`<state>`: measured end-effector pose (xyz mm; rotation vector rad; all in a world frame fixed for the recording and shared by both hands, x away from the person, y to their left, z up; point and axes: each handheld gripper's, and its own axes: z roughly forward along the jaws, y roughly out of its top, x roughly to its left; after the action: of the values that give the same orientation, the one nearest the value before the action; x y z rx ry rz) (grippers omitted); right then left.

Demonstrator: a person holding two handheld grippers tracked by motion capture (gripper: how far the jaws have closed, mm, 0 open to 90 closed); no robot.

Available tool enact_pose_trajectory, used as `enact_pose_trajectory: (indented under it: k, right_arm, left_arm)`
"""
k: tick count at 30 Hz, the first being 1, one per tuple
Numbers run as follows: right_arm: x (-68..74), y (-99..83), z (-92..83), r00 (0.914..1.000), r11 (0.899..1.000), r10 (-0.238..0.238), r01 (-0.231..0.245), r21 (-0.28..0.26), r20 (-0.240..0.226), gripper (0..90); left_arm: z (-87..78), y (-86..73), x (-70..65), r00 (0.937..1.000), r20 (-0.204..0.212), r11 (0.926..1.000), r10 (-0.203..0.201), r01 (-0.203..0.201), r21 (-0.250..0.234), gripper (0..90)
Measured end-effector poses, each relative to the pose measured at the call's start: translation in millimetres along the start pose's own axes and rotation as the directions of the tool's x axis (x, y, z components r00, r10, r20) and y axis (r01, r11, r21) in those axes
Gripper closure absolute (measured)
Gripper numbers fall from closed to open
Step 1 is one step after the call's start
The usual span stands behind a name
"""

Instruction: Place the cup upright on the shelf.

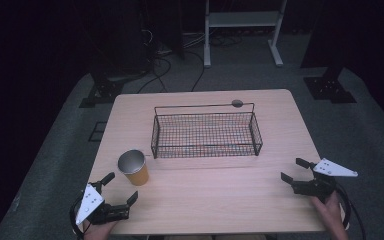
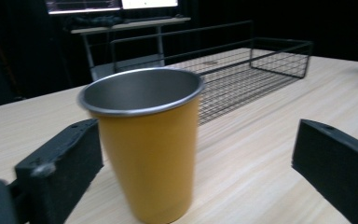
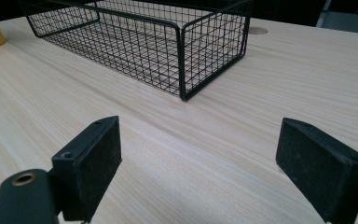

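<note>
A yellow cup (image 1: 133, 167) with a bare metal inside stands upright on the wooden table (image 1: 220, 192), left of the middle. My left gripper (image 1: 121, 186) rests just in front of it, open, with nothing between its jaws. In the left gripper view the cup (image 2: 147, 140) is close, between and just beyond the two black jaws, touching neither. A black wire basket (image 1: 206, 150) sits at the table's centre with nothing in it. My right gripper (image 1: 292, 169) hovers open near the front right edge, pointing toward the basket's corner (image 3: 182, 70).
Behind the table, a white frame (image 1: 242, 22) and cables (image 1: 165, 65) lie on the dark floor. A round grey grommet (image 1: 237, 103) is set in the tabletop behind the basket. Bare wood lies between the two grippers.
</note>
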<state>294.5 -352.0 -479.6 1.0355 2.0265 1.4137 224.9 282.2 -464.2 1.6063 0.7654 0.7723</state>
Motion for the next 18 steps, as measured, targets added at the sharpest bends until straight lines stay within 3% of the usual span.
enact_pose_trajectory:
  k: [18]
  right_arm:
    - [0.1, 0.1, 0.2, 1.0000, 1.000, -0.001, 0.001, 0.001, -0.002, 13.1]
  left_arm:
    - [30.8, -5.6, 24.5, 0.9988, 0.006, 0.9966, -0.048, 0.048, 0.068, 0.0]
